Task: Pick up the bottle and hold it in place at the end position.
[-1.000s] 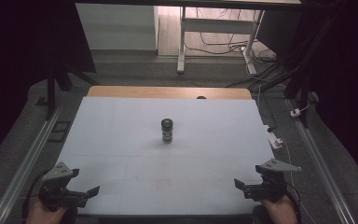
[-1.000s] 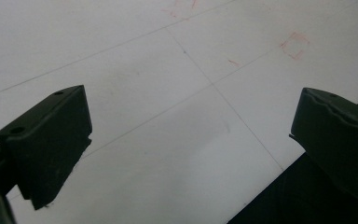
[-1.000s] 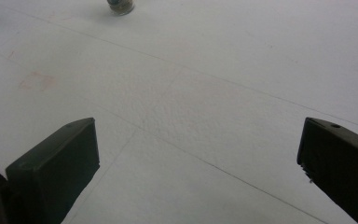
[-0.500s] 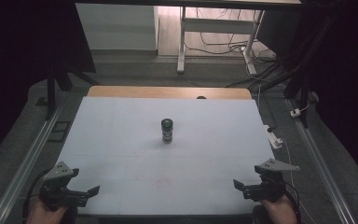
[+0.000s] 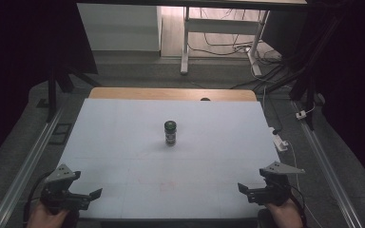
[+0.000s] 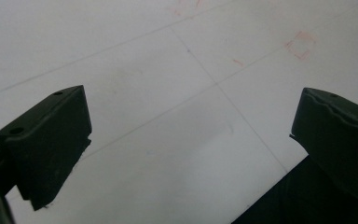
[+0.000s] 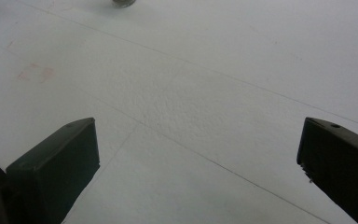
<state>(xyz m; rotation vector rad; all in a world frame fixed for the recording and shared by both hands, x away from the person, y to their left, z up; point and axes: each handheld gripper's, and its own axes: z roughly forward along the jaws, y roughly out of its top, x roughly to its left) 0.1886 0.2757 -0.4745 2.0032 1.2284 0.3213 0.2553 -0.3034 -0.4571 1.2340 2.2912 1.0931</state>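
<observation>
Grippers sit at the two bottom corners of the high view, each held in a hand that comes in from the lower edge. At lower left, the left gripper (image 5: 92,194) lies over the near left corner of the white table (image 5: 123,142), its tips pointing toward the middle of the frame. At lower right, the right gripper (image 5: 242,187) hangs over the near right corner, with a grey three-cornered plate on top and its tips pointing left.

Both sets of jaws stand wide apart with nothing between them. In the left gripper view the left gripper (image 6: 186,144) shows one black jaw at the left edge and the other at the right edge, with bare white tabletop, thin seam lines and faint red marks between; the dark table edge cuts across the lower right corner. In the right gripper view the right gripper (image 7: 198,158) shows the same spread.

A small dark jar (image 5: 170,132) with a dark lid stands upright near the centre of the high view, well apart from both grippers and touched by neither. Its base (image 7: 123,2) peeks in at the top edge of the right gripper view, left of centre.
</observation>
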